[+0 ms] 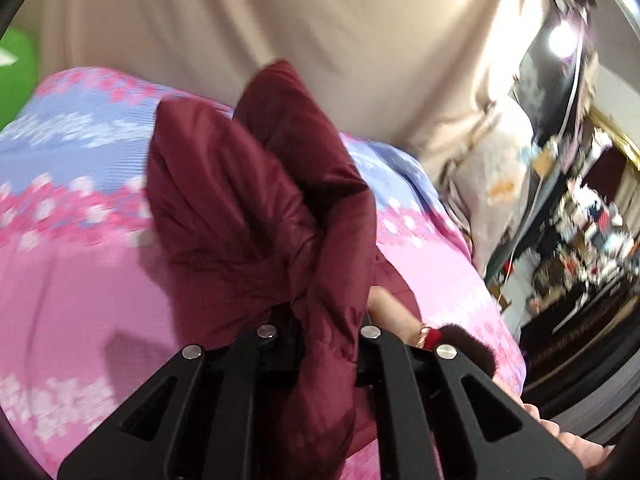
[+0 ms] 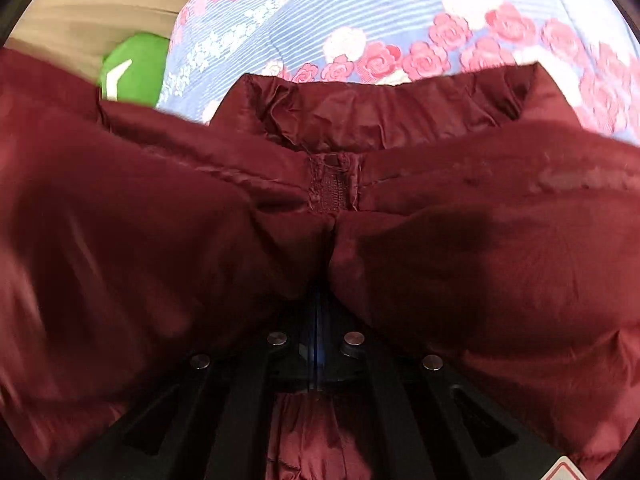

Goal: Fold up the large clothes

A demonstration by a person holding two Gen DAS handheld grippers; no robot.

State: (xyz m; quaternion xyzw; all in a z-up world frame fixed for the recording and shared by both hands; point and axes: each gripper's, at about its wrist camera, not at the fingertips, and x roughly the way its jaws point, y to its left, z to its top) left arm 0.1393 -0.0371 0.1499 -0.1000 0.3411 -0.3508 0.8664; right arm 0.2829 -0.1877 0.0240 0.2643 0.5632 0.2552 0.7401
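A dark red puffy jacket (image 1: 256,200) hangs bunched over a bed with a pink and blue flowered sheet (image 1: 72,240). My left gripper (image 1: 320,320) is shut on a fold of the jacket, which fills the gap between its black fingers. In the right wrist view the jacket (image 2: 460,240) fills most of the frame, with its collar and a small hanging loop (image 2: 332,188) in the middle. My right gripper (image 2: 320,344) is shut on the jacket just below that loop; its fingertips are hidden by fabric.
The flowered sheet (image 2: 360,12) lies beyond the collar. A green object (image 2: 132,68) sits at the sheet's left edge. A beige curtain (image 1: 280,20) hangs behind the bed. A cluttered shelf (image 1: 580,220) stands at the right. A hand with a red cuff (image 1: 420,332) shows by the left gripper.
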